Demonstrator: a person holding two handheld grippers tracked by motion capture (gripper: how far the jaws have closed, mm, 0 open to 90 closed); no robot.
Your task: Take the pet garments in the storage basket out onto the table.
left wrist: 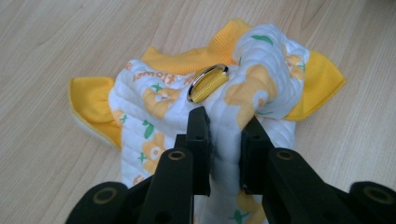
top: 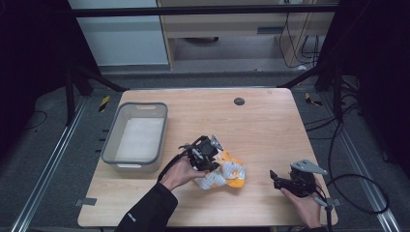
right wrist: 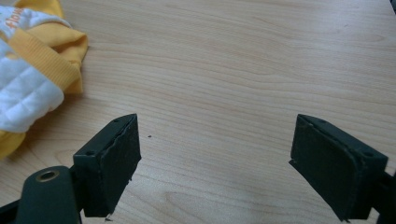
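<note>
Left gripper (left wrist: 224, 154) has its jaws clamped on a raised fold of the small white quilted garment with yellow flower print and yellow ribbed trim (left wrist: 159, 98), which lies crumpled on the light wood desk (left wrist: 56, 42) near its middle. Just ahead of the jaw tips sits a silver metal D-ring on a yellow strap (left wrist: 208, 83), sewn to the garment's back. Yellow cuffs stick out to either side of the jaws, beyond the pinched fold. In the high view the left gripper (top: 205, 152) sits on top of the garment (top: 227, 174), held by the left hand (top: 181, 173). Right gripper (right wrist: 215, 163) has its jaws wide apart, nothing between them, bare desk under and ahead; the garment's edge (right wrist: 32, 79) is off to the left beyond the left jaw, not touching. In the high view the right gripper (top: 285, 182) is well apart from the garment. A grey rectangular plastic bin (top: 110, 140) sits on the desk to the left gripper's left.
</note>
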